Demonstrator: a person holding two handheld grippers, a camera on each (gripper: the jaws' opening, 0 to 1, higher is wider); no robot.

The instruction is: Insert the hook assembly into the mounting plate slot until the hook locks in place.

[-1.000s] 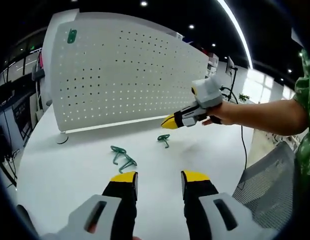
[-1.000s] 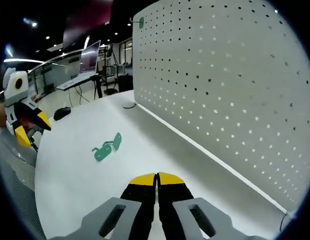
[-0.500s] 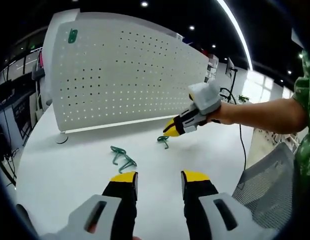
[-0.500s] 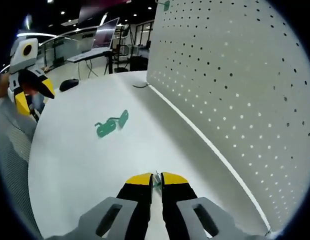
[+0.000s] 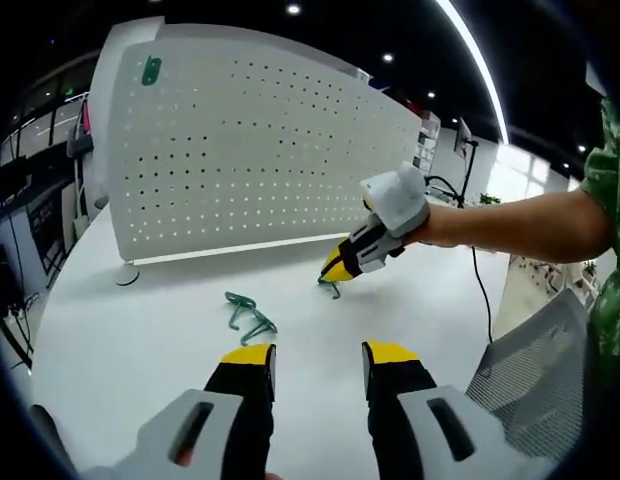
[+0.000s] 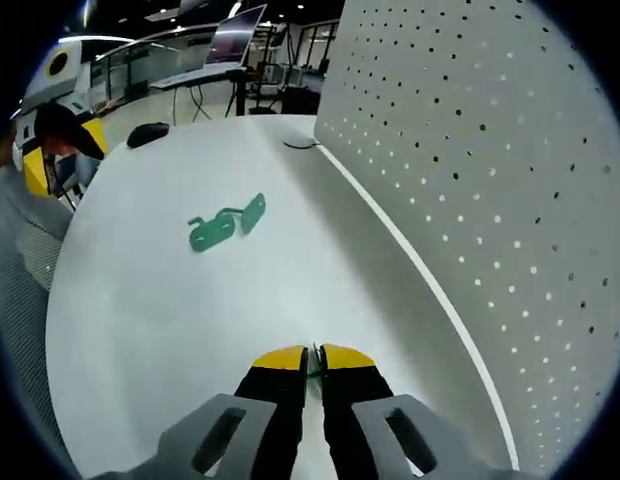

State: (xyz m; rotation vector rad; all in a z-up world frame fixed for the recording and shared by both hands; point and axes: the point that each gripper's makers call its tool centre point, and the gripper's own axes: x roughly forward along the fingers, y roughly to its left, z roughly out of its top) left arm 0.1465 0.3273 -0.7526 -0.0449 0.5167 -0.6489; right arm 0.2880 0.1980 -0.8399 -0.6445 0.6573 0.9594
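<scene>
While pinched, hook (image 6: 313,362) between right tool (image 6: 312,360) tips

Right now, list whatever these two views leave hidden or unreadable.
- Green hook at the right gripper: in the left gripper view, the yellow tips cover its top; in the right gripper view, only a sliver shows between the jaws, so grip is unclear.
- Green piece high on the pegboard: too small to identify.
- Pair of green hooks on the table: blurred; linked or merely touching, unclear.
- Left gripper: open, holding nothing.
</scene>
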